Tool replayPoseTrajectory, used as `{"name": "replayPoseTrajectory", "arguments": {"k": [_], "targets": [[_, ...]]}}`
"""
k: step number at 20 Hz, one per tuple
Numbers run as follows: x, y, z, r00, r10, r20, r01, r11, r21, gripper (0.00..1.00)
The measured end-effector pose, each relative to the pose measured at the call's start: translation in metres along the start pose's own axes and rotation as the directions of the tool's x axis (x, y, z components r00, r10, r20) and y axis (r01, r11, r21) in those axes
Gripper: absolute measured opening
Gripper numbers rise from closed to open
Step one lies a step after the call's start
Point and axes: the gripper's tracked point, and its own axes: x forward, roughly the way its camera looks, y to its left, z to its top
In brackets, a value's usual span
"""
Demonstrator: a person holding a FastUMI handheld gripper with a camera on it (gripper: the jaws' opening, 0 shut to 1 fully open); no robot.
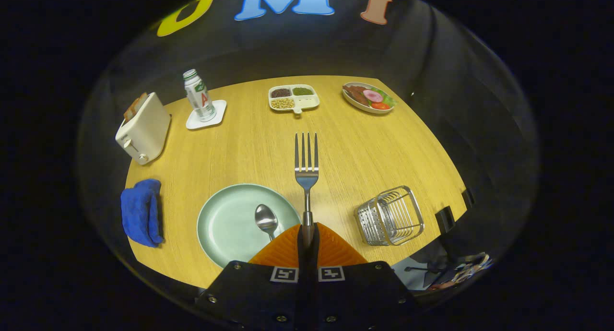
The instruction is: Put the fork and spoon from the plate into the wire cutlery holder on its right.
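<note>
Tongs (pixel 307 235) closed on fork (pixel 306 168) handle, prongs pointing ahead, lifted clear of plate (pixel 225 225). Spoon (pixel 266 220) lying in plate, just left of fingers. Wire holder (pixel 389 216) right of fingers, near table edge. Step in hand, judged: carrying fork. Next: swing right, tip fork upright, lower into holder, release.

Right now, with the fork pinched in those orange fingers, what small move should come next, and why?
Probably swing the gripper, shut on the fork, rightward until it is over the wire cutlery holder: the fork is already lifted, while the spoon lies on the plate.
</note>
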Motion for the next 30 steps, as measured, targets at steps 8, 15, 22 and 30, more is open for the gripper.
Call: {"name": "replayPoseTrajectory", "arguments": {"k": [8,15,22,30], "targets": [[-0.007,-0.061,-0.026,0.991,-0.075,-0.115,0.098,0.973,0.211,0.01],[-0.006,-0.076,-0.054,0.966,-0.052,-0.254,0.116,0.963,0.244,0.01],[-0.002,-0.081,-0.063,0.946,-0.011,-0.324,0.106,0.955,0.277,0.02],[-0.004,-0.085,-0.054,0.939,-0.039,-0.341,0.122,0.966,0.227,0.09]]}}
